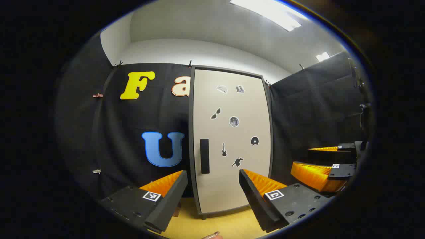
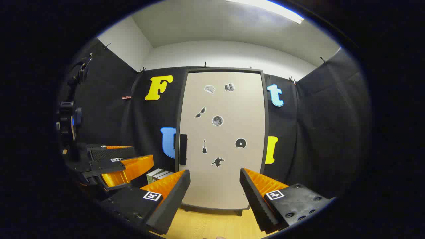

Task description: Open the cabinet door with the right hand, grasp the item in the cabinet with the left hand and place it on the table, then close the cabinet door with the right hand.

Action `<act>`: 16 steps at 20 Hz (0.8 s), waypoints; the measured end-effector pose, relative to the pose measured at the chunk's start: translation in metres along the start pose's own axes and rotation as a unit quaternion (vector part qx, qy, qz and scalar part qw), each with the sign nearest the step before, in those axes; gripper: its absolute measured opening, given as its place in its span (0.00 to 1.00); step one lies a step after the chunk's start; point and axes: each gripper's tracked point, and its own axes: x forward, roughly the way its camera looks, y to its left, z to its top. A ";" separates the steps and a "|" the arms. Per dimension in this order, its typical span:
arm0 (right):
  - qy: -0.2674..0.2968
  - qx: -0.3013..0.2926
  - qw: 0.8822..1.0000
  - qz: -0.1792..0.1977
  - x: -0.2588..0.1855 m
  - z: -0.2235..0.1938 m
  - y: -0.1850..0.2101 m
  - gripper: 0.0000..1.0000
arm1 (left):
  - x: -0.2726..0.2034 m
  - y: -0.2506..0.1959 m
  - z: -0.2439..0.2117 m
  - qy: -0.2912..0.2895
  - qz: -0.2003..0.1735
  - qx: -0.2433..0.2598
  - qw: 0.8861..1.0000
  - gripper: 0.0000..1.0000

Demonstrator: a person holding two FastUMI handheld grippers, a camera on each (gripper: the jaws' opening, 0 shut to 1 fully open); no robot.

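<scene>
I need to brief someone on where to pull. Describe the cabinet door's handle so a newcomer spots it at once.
Find the tall pale cabinet door standing against the black cloth wall, dotted with small stickers. Along its left edge, a little below mid-height, sits the handle. It is a plain dark upright bar, far larger than the stickers and the only thing mounted at the door's edge.

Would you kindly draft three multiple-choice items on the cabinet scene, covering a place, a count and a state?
1. Where on the cabinet door is the handle?
A. near its left edge
B. at its centre
C. near its right edge

2. How many stickers are on the door?
A. three
B. seven
C. ten

3. What state is the door in?
A. wide open
B. removed
C. closed

Answers:
1 A: the dark vertical handle sits by the left edge in both views.
2 B: seven small stickers, such as the guitar sticker, can be counted.
3 C: the door lies flush in its frame, and both the left gripper and right gripper are open, away from it.
</scene>
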 end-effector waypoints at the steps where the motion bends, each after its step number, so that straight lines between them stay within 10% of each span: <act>1: 0.002 0.001 1.000 0.000 0.001 -0.001 -0.001 0.97 | 0.000 -0.001 -0.001 0.001 -0.001 -0.001 1.000 0.98; 16: 0.002 0.008 1.000 -0.008 0.000 0.001 -0.009 0.97 | -0.001 -0.002 0.003 -0.004 -0.007 0.001 1.000 0.98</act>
